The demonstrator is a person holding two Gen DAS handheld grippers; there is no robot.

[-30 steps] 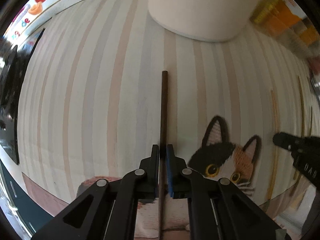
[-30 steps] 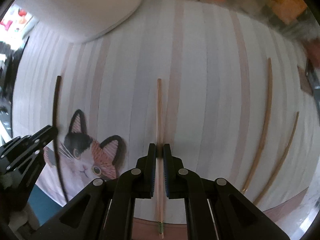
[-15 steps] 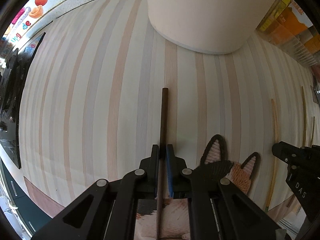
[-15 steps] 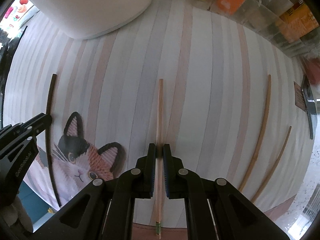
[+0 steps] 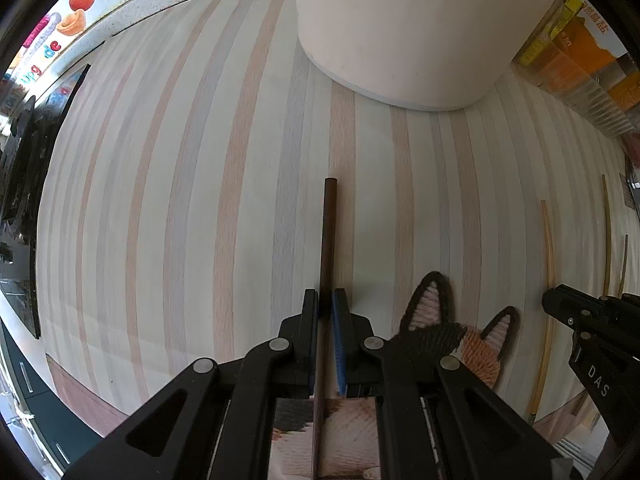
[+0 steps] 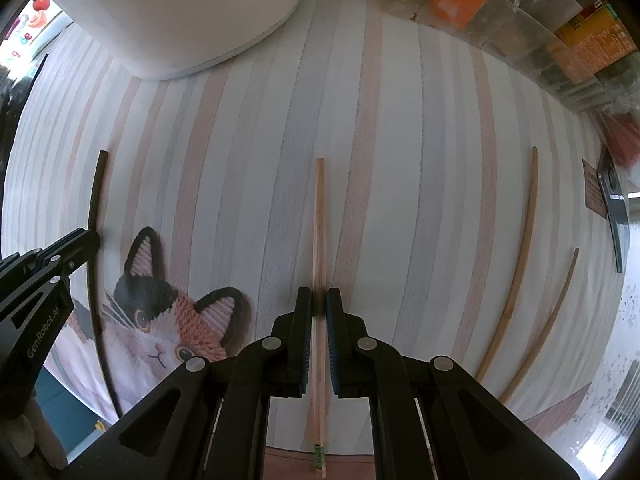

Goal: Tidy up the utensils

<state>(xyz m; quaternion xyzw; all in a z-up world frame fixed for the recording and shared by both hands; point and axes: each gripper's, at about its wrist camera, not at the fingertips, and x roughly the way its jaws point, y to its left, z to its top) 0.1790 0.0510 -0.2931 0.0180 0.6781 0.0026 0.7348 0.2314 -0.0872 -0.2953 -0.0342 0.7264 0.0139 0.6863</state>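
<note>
Starting at the left, the left gripper [image 5: 326, 312] is clamped on a dark brown chopstick [image 5: 328, 236], which runs straight ahead between its fingers [image 5: 310, 320] toward a large white container [image 5: 400, 28] standing at the far side of the striped mat [image 5: 180, 200]. From the right wrist view the same dark chopstick [image 6: 94, 248] shows as a thin curved line at the left edge, with the left gripper [image 6: 76, 246] closed around it. Just to its right a cat picture [image 6: 160, 320] is printed on the mat, its ears pointing away from the cameras.

Further right, the right gripper [image 6: 319, 308] is clamped on a light wooden chopstick [image 6: 320, 220]; the stick passes between its pads [image 6: 306, 320] and points forward, and its near end carries a small green band [image 6: 318, 450]. Whether either held stick touches the mat cannot be told. In the left wrist view the right gripper [image 5: 560, 304] enters from the right edge with the light chopstick [image 5: 548, 240] in it.

To the right of that, two more tan chopsticks lie on the mat side by side and apart from each other: a longer one [image 6: 520, 252] and a shorter one [image 6: 548, 320] nearer the edge of the desk [image 6: 616, 360]. Along the far right stands a clear bin [image 6: 500, 20] with orange packets inside.
</note>
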